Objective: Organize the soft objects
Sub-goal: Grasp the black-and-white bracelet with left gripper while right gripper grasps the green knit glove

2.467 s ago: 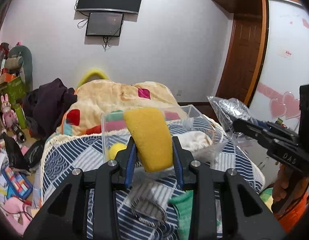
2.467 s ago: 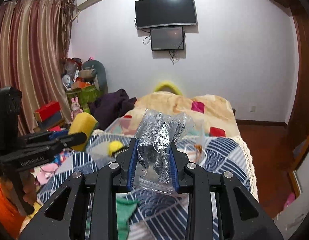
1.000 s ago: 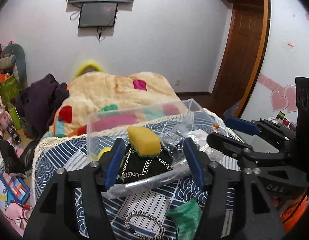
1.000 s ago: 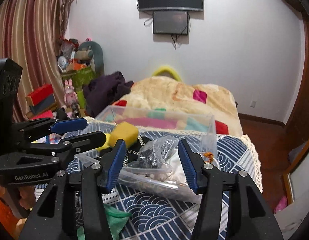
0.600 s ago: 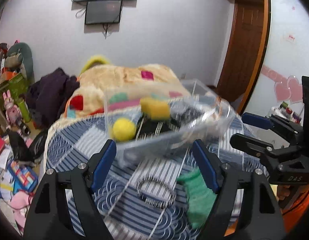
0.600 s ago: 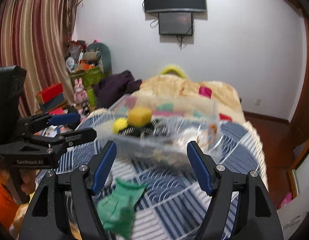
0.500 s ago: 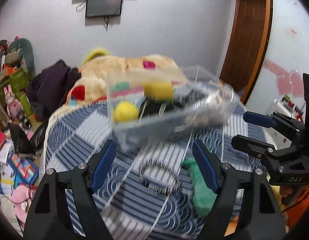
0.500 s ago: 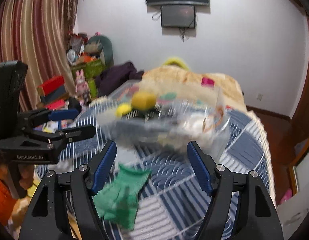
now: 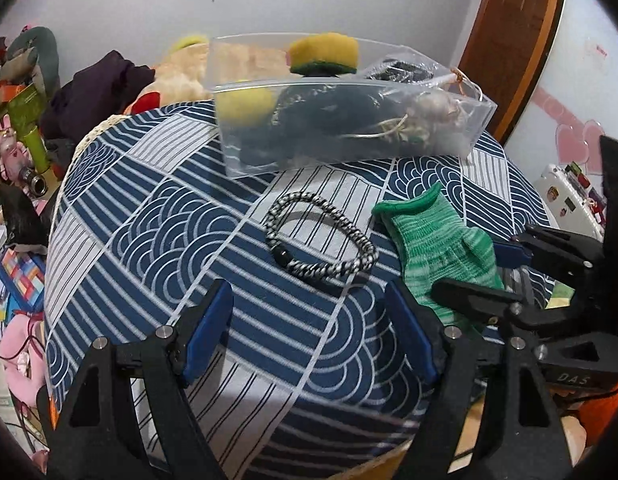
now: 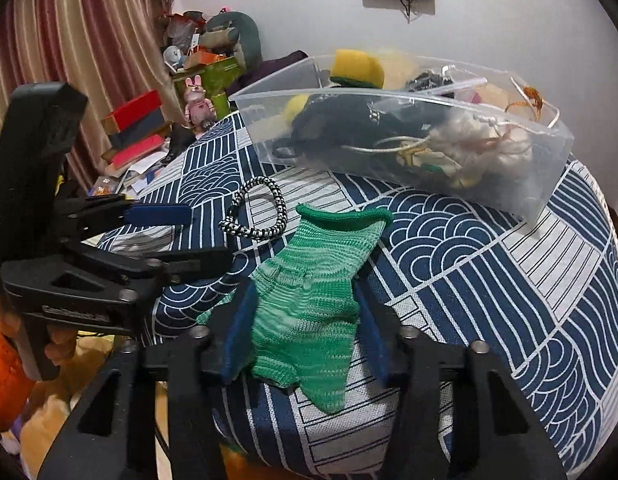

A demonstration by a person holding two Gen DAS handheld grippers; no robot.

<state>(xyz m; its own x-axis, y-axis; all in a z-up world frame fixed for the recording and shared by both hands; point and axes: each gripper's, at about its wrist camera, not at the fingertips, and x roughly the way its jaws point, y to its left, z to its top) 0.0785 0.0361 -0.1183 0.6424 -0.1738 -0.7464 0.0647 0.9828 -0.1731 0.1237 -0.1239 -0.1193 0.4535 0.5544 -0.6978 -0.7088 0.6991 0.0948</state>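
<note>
I see my right gripper (image 10: 305,328) low over the green knitted glove (image 10: 313,300), which lies flat on the blue-and-white wave-patterned cloth (image 10: 489,280) that covers the bench. The glove is a mottled light and dark green knit with a rolled darker cuff pointing toward the clear plastic bin (image 10: 409,140), and its finger end points back at me, reaching the near edge of the cloth. The right fingers (image 10: 241,328) have just been closing and now sit on either side of the glove's palm, their blue pads right at its edges; I cannot tell whether they truly press it yet. My left gripper (image 9: 309,332) hangs with its fingers (image 9: 207,328) spread wide and nothing between them, above bare cloth just in front of the black-and-white braided rope bracelet (image 9: 321,240). That bracelet lies in an oval loop beside the glove, between it and the bin. The bin stands farther back on the cloth and holds a yellow sponge with a green scouring side (image 9: 325,54) sitting on top of the pile, a yellow fuzzy ball (image 9: 245,106) against the left wall, dark cloth items with a chain, a crinkled clear bag, and a pale bundle with cord at the right end. In the left wrist view the right gripper (image 9: 505,268) appears at the right edge over the glove.
</note>
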